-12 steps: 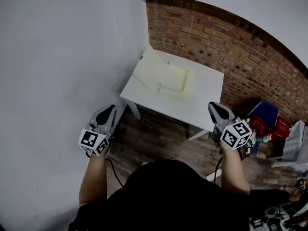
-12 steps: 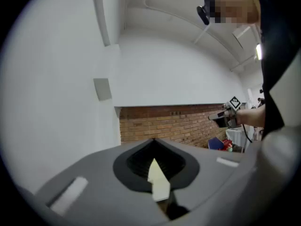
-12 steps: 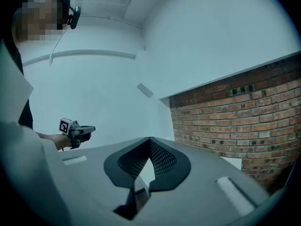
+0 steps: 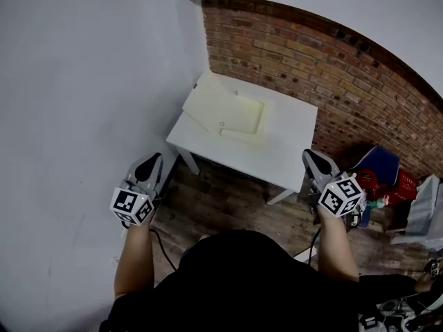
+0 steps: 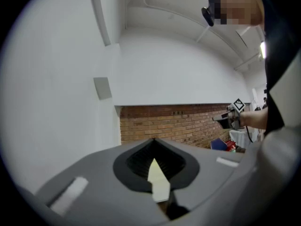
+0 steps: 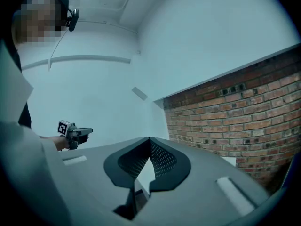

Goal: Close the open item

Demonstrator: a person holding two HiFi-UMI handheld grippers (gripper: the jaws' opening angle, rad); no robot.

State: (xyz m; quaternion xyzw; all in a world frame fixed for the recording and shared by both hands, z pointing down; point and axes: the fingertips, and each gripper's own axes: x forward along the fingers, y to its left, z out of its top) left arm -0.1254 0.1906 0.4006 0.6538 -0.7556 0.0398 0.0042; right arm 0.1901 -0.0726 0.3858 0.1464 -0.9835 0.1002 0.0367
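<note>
Standing back from the white table (image 4: 287, 151), the person is holding both grippers on its near side, well apart from it.

In the head view, the left gripper (image 4: 154, 159) is hanging clenched on nothing off the table's near left corner. The right gripper (image 4: 313, 156) is pinched together and empty off its near right corner. The cream case (image 4: 225, 113) is lying open on the table's far left part, near the brick wall (image 4: 332, 68), with its flap spread flat. Compared with half a second ago, table and case are sitting slightly higher and further left in this view, while the grippers are keeping their places. I judge the head is shifting rather than the hands reaching, so the closing is not yet begun.

In the left gripper view, the jaws are meeting at their tips and pointing level toward the brick wall beyond the table.

In the right gripper view, the jaws are meeting too, gripping nothing.
</note>
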